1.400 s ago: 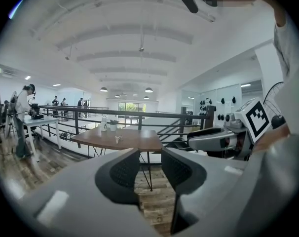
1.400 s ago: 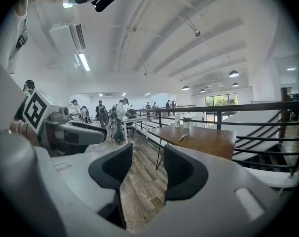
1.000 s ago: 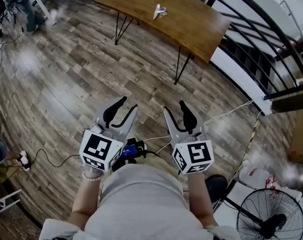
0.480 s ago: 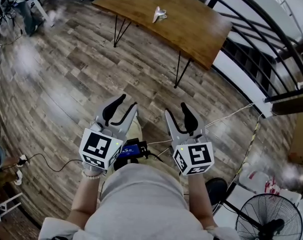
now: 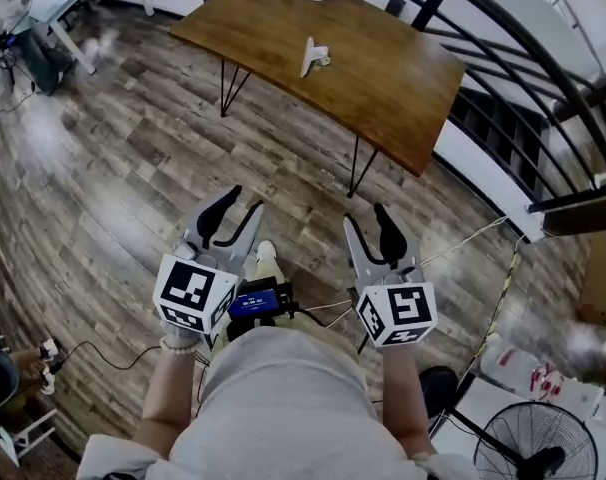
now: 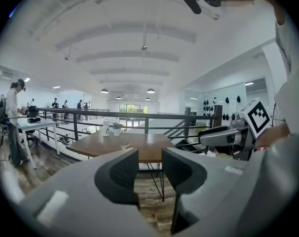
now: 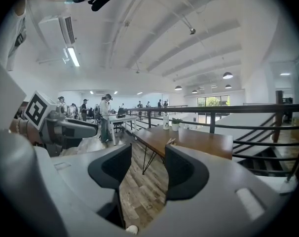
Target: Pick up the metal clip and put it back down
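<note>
Both empty w/ jaws part-open, left hand-held gripper [image 5: 245, 203] & right hand-held gripper [image 5: 368, 216] hang well short of metal clip [image 5: 314, 55] at 12 o'clock on tabletop [image 5: 393, 83]; rushed reach could knock it off.

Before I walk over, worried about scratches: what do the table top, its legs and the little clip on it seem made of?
The brown rectangular table top looks like wood, smooth and low-sheen: grain streaks run along it. Its thin black hairpin legs look like metal rod. The small pale clip reads as bright metal, but it is too small to be sure.
</note>
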A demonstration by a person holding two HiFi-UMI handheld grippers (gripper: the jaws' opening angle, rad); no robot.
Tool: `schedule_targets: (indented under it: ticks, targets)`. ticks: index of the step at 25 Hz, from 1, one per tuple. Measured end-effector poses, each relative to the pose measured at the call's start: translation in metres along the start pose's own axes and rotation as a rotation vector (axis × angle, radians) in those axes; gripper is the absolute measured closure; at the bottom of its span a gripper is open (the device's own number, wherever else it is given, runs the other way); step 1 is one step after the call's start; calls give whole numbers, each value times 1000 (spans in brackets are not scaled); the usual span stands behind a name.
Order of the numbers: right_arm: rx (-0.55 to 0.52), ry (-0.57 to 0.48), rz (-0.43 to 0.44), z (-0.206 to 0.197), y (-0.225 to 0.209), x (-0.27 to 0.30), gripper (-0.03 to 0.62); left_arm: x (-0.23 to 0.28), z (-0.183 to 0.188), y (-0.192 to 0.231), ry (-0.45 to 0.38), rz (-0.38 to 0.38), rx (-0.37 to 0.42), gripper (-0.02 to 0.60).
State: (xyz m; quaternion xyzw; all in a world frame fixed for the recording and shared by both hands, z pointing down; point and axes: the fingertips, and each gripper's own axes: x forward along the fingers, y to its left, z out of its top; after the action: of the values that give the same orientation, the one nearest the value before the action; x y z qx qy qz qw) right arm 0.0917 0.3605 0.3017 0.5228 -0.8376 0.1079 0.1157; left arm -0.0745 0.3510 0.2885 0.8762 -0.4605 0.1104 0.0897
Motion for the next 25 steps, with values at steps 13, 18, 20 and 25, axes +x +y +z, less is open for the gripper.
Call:
schedule_targets:
  ticks: [13,18,20,25]
  targets:
    - [-3,38,-72,31,-37,97,370,69,20,101,21,-11,-3,448]
    - [2,42,-94,38,-45,123,370,89,27,123,17,-30,7,448]
    - [3,45,-108,41,-50,133,370,97,28,135,19,-22,15,448]
    - [-10,56,-130,47,-60,148,372,112,28,152,28,-28,3,448]
